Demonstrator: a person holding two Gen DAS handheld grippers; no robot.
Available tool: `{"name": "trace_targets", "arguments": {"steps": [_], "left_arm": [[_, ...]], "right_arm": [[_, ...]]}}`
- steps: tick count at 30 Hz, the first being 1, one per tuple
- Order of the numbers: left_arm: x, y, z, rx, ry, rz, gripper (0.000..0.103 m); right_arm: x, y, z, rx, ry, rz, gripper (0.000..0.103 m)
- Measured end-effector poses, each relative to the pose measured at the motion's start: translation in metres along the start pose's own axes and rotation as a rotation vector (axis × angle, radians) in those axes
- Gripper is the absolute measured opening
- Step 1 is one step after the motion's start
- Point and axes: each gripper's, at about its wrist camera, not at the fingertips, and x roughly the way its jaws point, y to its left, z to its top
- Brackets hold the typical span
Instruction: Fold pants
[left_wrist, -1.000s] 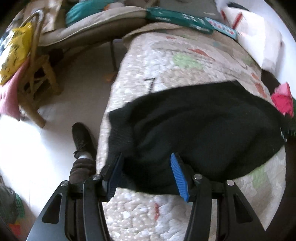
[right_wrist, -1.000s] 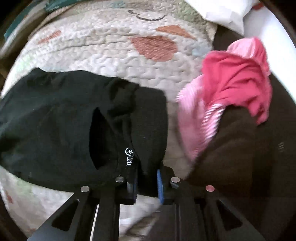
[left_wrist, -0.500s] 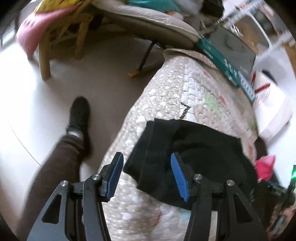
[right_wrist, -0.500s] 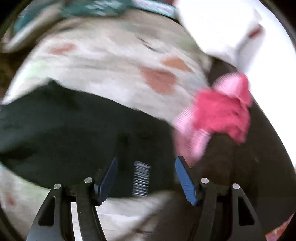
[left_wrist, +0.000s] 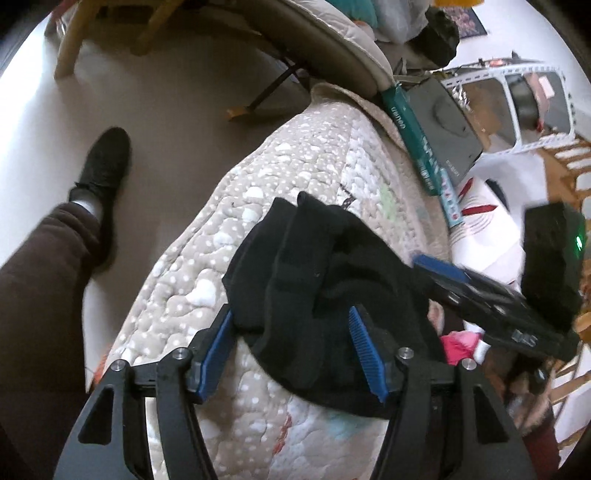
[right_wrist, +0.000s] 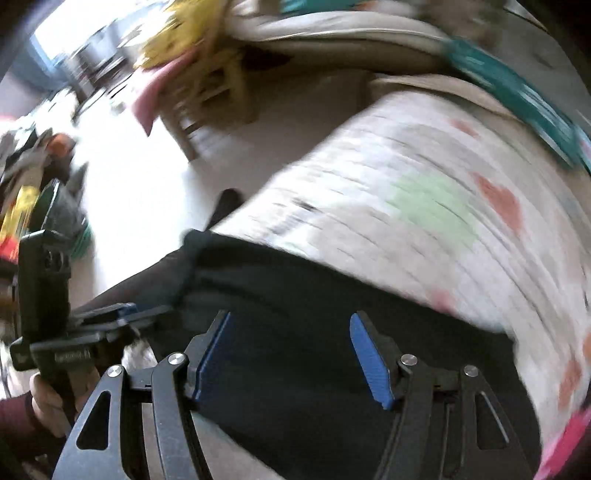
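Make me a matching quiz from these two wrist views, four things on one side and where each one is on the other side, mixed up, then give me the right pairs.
Things:
1. black pants
2. black shoe
3. teal box
4. pink garment

Places:
A. on the floor, beside the bed
B. at the far end of the quilt, along the cushion's edge
C. bunched on the quilt, in front of the open left gripper
D. past the pants' right edge, under the right gripper

Pairs: 1-C, 2-A, 3-B, 4-D
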Motion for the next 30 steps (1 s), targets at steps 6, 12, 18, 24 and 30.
{"name": "trace_targets", "arguments": {"steps": [6,12,18,24,30], "left_arm": [[0.001,0.003,0.002,-0.018,-0.013,-0.025,0.06],[0.004,0.0,0.001,0.0,-0.032,0.008,0.065],[0.009,-0.013,-0.001,0.096,-0.026,0.084,0.035],[-0.002,-0.008,0.001,0.046,-0.005,-0.017,0.023],[-0.017,-0.039,-0.005,0.1,-0.022,-0.017,0.023]], "right_arm": [[0.049,0.036,0.048,-0.144,0.065,0.043,0.069],[0.099,0.058,0.067,-0.247,0.155,0.082,0.069],[0.124,0.084,0.066,-0.34,0.213,0.063,0.034],[0.094,0.081,0.063,-0.316,0.15,0.063,0.011],[0.056,0.084,0.058,-0.317,0.072,0.056,0.01]]}}
